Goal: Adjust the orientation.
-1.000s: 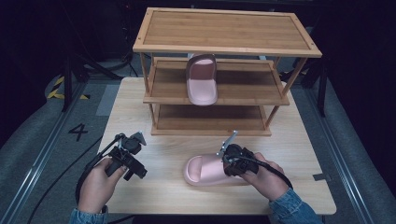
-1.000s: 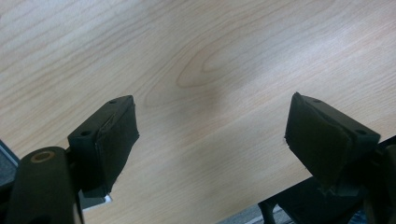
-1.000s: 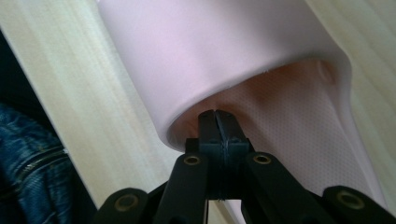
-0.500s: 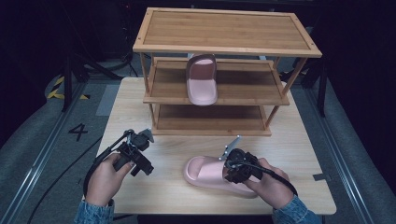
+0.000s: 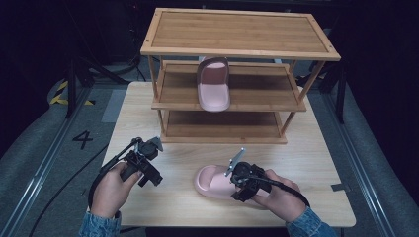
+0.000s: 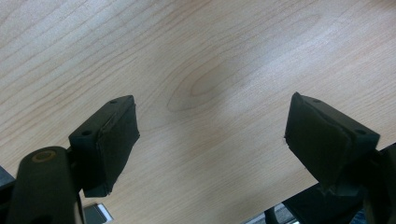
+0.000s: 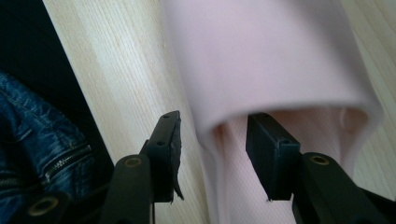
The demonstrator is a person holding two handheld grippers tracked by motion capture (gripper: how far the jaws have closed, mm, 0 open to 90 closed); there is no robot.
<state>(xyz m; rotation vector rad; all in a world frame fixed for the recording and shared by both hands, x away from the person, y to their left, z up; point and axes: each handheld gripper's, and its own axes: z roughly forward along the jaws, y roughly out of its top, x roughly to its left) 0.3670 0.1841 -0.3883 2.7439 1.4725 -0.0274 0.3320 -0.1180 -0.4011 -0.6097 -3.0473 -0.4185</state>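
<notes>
Pink slipper (image 5: 213, 180) is lying on the near right of the wooden table (image 5: 316, 163), its heel hidden by the right gripper (image 5: 239, 183), whose jaws are straddling one strap edge, not clamped. Left gripper (image 5: 150, 174) is hovering spread over bare wood. Another slipper (image 5: 213, 85) is sitting on the rack (image 5: 237, 44).

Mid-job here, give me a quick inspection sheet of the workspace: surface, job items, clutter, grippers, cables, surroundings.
Surface: light wooden table, bare grain under the left gripper.
Job's things: pink slipper on the table; matching slipper on the rack middle shelf.
Clutter: nothing seen.
Grippers: left gripper open over bare wood; right gripper jaws straddle the slipper's side wall, not closed.
Cables: black cable loops off the left gripper.
Surroundings: dark floor, number 4 marking.
</notes>
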